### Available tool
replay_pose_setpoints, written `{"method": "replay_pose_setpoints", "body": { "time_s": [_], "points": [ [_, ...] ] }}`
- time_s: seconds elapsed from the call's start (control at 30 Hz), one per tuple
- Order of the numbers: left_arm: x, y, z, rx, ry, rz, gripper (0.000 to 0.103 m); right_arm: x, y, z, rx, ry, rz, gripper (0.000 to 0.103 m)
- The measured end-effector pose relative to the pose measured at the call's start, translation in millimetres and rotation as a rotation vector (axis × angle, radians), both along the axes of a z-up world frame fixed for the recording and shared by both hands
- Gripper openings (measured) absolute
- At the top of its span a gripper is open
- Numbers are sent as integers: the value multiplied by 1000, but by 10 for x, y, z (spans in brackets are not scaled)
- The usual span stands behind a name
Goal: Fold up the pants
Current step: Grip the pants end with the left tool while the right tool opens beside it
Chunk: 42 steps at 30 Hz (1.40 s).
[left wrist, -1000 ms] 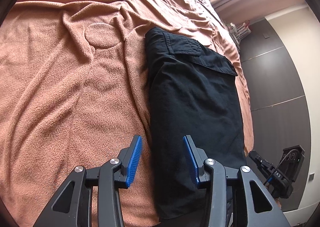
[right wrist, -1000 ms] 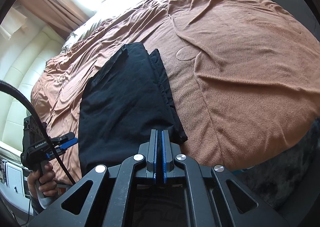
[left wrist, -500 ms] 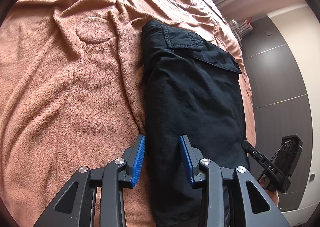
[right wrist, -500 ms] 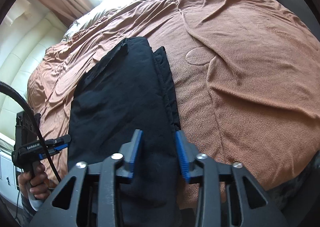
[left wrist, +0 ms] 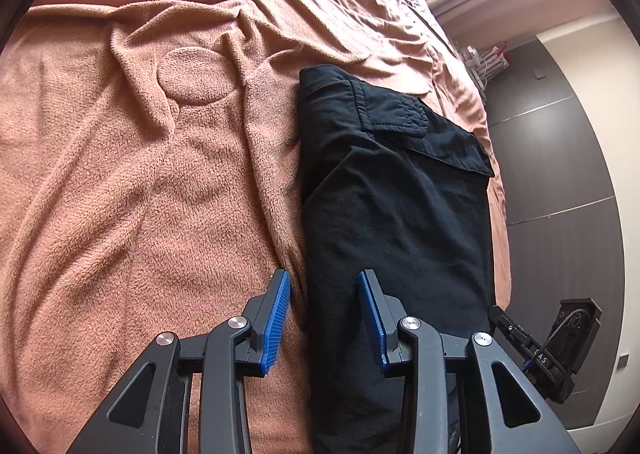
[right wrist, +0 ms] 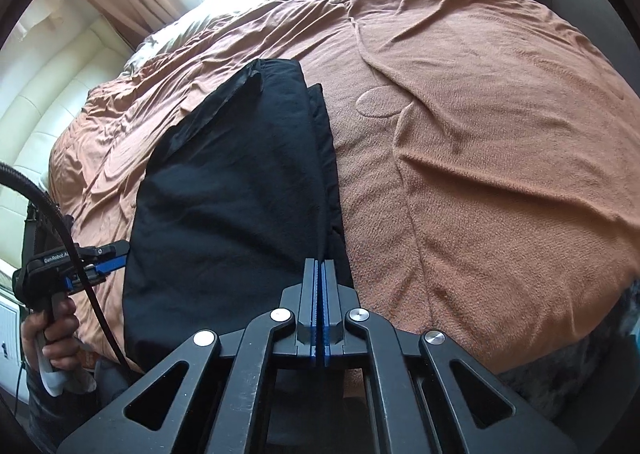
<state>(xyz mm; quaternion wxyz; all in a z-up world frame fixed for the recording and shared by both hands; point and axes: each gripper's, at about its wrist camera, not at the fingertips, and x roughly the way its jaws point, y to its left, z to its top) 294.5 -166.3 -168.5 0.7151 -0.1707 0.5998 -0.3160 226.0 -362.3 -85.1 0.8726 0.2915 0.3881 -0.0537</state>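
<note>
Black pants [left wrist: 400, 214] lie folded into a long strip on a brown blanket [left wrist: 160, 194], pocket flap at the far end. My left gripper [left wrist: 324, 278] is open. Its blue pads straddle the strip's left edge near the near end without pressing on it. In the right wrist view the pants [right wrist: 240, 194] run away from my right gripper [right wrist: 320, 264], which is shut, its tips over the strip's right edge. No cloth shows between its pads. A hand [right wrist: 52, 330] holds the left gripper [right wrist: 120, 254] at the pants' left side.
The blanket [right wrist: 480, 174] covers a wide bed, rumpled toward the far side. A cream padded headboard [right wrist: 48, 94] and curtains stand at the left. Dark wall panels [left wrist: 560, 174] run along the bed's edge. A dark rug [right wrist: 580, 354] lies below the bed's corner.
The right jaws stood open around the pants' edge half a second ago and are now shut. The left jaws narrowed a little early on and slid onto the strip's left edge.
</note>
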Motion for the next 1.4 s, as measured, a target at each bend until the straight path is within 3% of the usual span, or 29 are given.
{"method": "replay_pose_setpoints", "body": {
  "time_s": [0.13,0.17,0.2,0.23,0.27,0.3,0.83,1.03,1.1,1.17,1.23,1.27,1.3,1.4],
  "points": [
    [22,-21,1,-15,6,0,38,40,-151,7,50,-25,3,4],
    [21,-18,7,-20,6,1,38,67,-185,3,57,-33,12,14],
    [24,-25,14,-22,5,1,38,96,-220,7,65,-38,20,32],
    [28,-34,16,-19,4,0,38,113,-245,2,68,-43,16,42],
    [36,-47,13,-18,6,-1,38,129,-276,12,70,-52,13,59],
    [38,-51,8,-22,10,-3,38,156,-298,13,79,-64,19,64],
    [73,-128,-174,-66,51,10,38,909,-556,-449,243,-34,168,64],
    [109,-168,-210,-79,60,32,38,1156,-683,-636,354,-43,206,64],
    [115,-179,-207,-77,57,37,36,1203,-718,-674,373,-46,217,64],
    [112,-179,-189,-79,48,44,26,1254,-749,-701,385,-54,225,64],
    [108,-164,-144,-86,35,50,18,1300,-755,-723,397,-65,240,55],
    [111,-154,-109,-91,27,52,14,1327,-752,-742,422,-69,261,38],
    [119,-147,-71,-95,20,53,14,1343,-730,-750,434,-71,276,28],
    [157,-136,22,-81,-11,61,12,1345,-668,-680,383,-80,285,28]
  ]
}}
